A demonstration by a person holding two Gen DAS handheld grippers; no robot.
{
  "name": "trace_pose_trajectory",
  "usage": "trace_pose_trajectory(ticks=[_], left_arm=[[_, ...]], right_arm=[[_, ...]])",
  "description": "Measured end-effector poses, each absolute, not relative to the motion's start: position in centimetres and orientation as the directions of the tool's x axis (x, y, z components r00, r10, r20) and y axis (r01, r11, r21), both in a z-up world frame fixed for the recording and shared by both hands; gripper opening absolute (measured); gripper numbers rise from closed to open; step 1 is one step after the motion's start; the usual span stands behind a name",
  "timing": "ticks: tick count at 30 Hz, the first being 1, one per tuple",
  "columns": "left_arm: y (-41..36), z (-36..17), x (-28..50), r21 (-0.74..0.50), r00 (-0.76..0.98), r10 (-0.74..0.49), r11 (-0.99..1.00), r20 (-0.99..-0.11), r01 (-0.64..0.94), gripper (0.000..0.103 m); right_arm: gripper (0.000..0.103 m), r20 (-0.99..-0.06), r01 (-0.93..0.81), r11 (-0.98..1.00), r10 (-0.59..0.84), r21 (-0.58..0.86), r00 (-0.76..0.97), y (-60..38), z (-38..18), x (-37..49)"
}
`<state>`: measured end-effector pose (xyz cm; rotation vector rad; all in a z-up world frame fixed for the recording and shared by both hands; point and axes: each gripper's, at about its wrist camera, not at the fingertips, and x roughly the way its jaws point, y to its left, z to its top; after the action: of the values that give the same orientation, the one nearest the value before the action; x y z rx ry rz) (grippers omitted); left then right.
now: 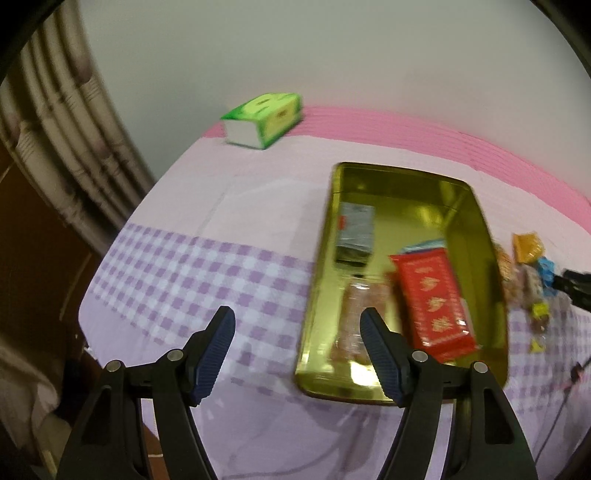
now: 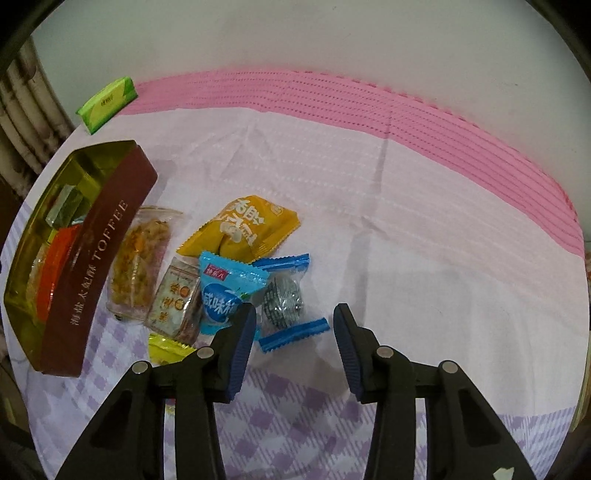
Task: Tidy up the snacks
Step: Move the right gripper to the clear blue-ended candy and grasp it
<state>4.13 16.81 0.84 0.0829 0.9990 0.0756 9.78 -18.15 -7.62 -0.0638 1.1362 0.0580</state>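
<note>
Plain pale wall (image 2: 295, 33) behind a table draped in cloth (image 2: 406, 229), pink-striped at the far edge, lilac gingham nearer; ribbed grey curtain (image 1: 55, 122) at left, dim indoor light.

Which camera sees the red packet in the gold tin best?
The left wrist view: it looks straight down into the tin, so the red packet shows almost whole. In the right wrist view, the tin's brown wall hides most of it.
</note>
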Motion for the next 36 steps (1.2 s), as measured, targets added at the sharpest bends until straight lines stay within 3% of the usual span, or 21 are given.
trace_pose_trajectory(ticks=[16, 26, 36], left_arm=[[7.0, 1.3, 3.4, 0.042, 0.494, -0.072, 0.975, -0.867, 0.217, 0.071], [5.0, 1.0, 3.1, 0.043, 0.443, -0.081, 0.964, -0.893, 0.262, 0.071], [4.4, 1.1, 3.3, 0.025, 0.407, -0.099, 0.957, -0.908, 0.288, 0.071]], right_arm=[[0.038, -0.884, -0.148, 0.989, 0.046, -0.027, 0.466, -18.3, -8.3, 10.3], [0.039, -0.886, -0.209, 0.977, 0.063, -0.039, 0.459, -17.7, -8.8, 11.8], [0.034, -0.88, -0.195, 0.981, 0.073, -0.022, 0.469, -17.7, -9.1, 11.6]])
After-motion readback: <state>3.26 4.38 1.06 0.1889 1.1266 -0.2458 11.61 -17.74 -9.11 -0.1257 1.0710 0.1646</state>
